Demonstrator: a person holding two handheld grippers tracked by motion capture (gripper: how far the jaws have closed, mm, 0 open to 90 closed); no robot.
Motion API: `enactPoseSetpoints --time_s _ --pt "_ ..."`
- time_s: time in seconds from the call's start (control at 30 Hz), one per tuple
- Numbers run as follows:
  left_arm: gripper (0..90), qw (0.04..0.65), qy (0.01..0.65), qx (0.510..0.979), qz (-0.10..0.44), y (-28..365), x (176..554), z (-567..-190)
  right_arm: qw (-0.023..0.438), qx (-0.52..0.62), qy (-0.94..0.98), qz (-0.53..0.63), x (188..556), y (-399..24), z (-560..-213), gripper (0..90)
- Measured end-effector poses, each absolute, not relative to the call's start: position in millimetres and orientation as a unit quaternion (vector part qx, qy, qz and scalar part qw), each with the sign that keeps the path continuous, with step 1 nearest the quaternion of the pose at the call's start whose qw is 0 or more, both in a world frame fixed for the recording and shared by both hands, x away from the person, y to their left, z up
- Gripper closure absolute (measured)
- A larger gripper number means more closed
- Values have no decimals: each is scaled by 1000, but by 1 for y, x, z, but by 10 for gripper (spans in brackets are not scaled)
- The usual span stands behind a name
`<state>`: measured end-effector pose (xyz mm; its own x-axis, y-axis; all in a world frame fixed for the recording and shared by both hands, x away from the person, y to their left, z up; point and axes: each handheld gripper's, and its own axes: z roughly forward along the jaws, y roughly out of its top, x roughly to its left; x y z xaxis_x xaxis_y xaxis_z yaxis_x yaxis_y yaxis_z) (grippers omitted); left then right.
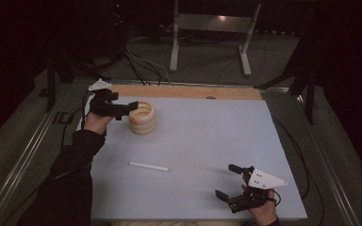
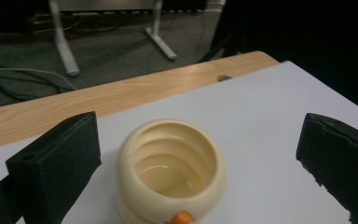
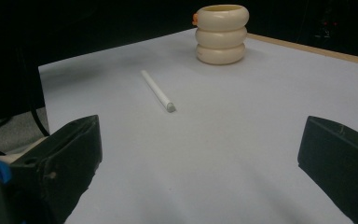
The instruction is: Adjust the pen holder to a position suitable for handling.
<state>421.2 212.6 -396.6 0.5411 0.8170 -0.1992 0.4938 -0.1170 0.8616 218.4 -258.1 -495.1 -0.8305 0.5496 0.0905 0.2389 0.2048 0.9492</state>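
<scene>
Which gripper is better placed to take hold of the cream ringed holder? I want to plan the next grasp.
Left. The left gripper is right at the cream ringed holder, jaws open to either side of it in its own view. The right gripper is open too, but at the near edge, beyond the white stick.

The surface (image 1: 207,141) lies open between the pen (image 1: 149,166) and the right tongs (image 1: 229,181). The ringed cup (image 1: 143,118) stands between the left tongs' (image 1: 131,110) spread jaws, blocking passage there.

A grey metal stand (image 1: 212,28) — cables (image 1: 141,63) trailing beside it — beyond the table (image 1: 193,141).
</scene>
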Motion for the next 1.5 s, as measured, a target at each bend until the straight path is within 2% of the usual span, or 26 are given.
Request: enactPoseSetpoints --time_s 0.13,0.73,0.9,0.93,1.03,1.07,1.1,1.13,1.23,1.27,1.5 --pt "2 476 475 721 169 214 430 -402 135 258 764 575 219 -258 -495 0" --pt "16 410 576 701 89 215 460 -426 135 256 767 573 218 -258 -496 0" --pt "96 383 593 703 82 212 466 -430 133 255 767 573 218 -258 -496 0" --pt "162 377 597 703 84 211 467 -430 132 256 768 572 218 -258 -496 0" --pt "189 362 601 709 75 208 471 -431 133 256 767 573 218 -258 -496 0" --pt "248 355 602 711 76 206 472 -430 133 256 768 572 218 -258 -496 0" --pt "248 347 604 713 75 205 473 -430 133 256 768 572 218 -258 -496 0" --pt "311 341 606 715 78 204 474 -430 133 256 768 572 218 -258 -496 0" --pt "365 325 612 716 83 201 477 -430 133 256 768 572 218 -258 -496 0" --pt "420 320 614 717 82 201 478 -431 133 256 769 571 218 -258 -496 0" --pt "532 301 615 725 72 196 483 -436 133 257 769 570 218 -259 -496 0"
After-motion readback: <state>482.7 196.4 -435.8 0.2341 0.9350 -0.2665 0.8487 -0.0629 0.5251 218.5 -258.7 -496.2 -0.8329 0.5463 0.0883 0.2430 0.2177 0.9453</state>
